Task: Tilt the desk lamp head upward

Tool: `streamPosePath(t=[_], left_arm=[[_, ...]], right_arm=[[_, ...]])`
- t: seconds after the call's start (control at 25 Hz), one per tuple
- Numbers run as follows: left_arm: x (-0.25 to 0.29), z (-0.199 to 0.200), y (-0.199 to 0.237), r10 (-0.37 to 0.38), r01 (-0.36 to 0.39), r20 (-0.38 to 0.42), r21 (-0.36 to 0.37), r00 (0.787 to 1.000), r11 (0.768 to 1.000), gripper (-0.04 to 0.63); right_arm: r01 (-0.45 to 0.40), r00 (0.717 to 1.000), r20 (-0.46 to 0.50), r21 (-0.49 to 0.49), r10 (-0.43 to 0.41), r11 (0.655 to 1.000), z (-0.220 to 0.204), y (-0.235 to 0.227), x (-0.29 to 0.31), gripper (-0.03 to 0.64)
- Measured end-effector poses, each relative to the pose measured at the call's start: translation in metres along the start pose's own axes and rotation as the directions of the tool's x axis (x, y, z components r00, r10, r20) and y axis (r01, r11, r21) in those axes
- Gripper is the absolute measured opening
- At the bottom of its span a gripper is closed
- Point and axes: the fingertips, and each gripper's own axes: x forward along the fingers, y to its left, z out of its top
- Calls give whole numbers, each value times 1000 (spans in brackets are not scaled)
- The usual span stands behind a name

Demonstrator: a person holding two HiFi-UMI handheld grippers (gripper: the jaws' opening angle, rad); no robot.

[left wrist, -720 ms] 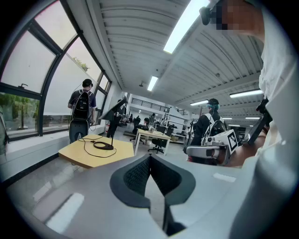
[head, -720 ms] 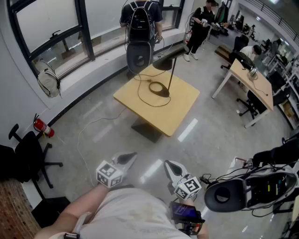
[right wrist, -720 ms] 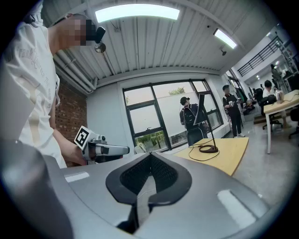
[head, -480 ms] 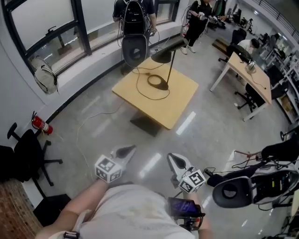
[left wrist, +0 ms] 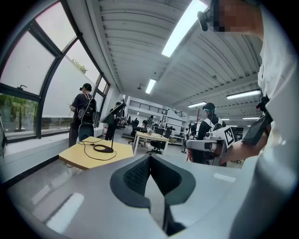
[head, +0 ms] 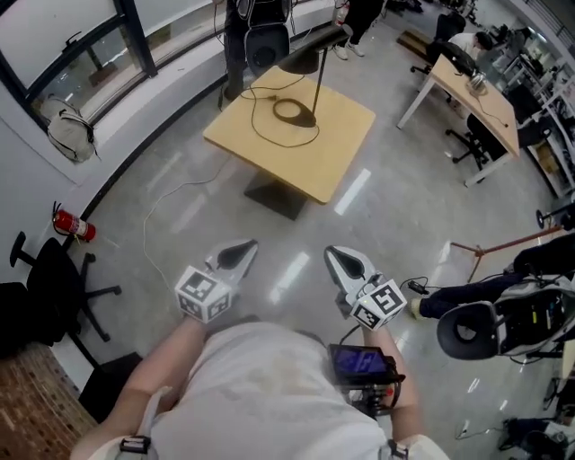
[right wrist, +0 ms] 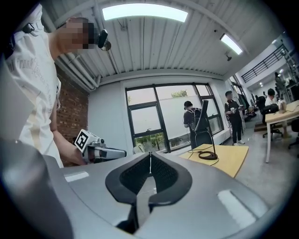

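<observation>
The black desk lamp stands on a square yellow table (head: 319, 162) far ahead: round base (head: 295, 112), thin stem, and dark head (head: 304, 58) over the table's far edge. From the left gripper view the lamp (left wrist: 103, 149) is small at left; in the right gripper view the lamp (right wrist: 208, 155) is at right. My left gripper (head: 241, 250) and right gripper (head: 341, 260) are held close to my body over the grey floor, well short of the table. Both are shut with nothing between their jaws, as the left gripper (left wrist: 149, 159) and the right gripper (right wrist: 150, 157) show in their own views.
A person with a backpack (head: 256, 22) stands behind the table, beside a black chair back (head: 268, 47). A black office chair (head: 49, 287) and fire extinguisher (head: 70, 225) are at left. Wooden desks (head: 476, 99) and black equipment (head: 503, 328) stand right. A cable (head: 166, 216) crosses the floor.
The table and lamp have slid toward the top of the head view. Both grippers sit slightly higher in the picture and stay shut.
</observation>
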Motion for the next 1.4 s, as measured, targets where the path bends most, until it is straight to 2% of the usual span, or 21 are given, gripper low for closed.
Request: streamPosePath(t=[0.24,0.72,0.92,1.4], left_arm=[[-6,-1,3,5,-5,-4,-8,1000,1000,2],[-17,-3,14,7,-7,-1,-5,1000,1000,2],[-25,7,36,15,-16,25,7,1000,1000,2],[-24,19,43,11,-11,36,16,999,1000,2]], right_arm=[[43,999,-29,5,-43,999,-4,-3,3,14],[63,997,-40,10,-62,998,-10,3,15,12],[50,998,-30,2,-49,999,-8,7,39,12],[43,998,-43,-3,-43,999,-2,13,50,12]])
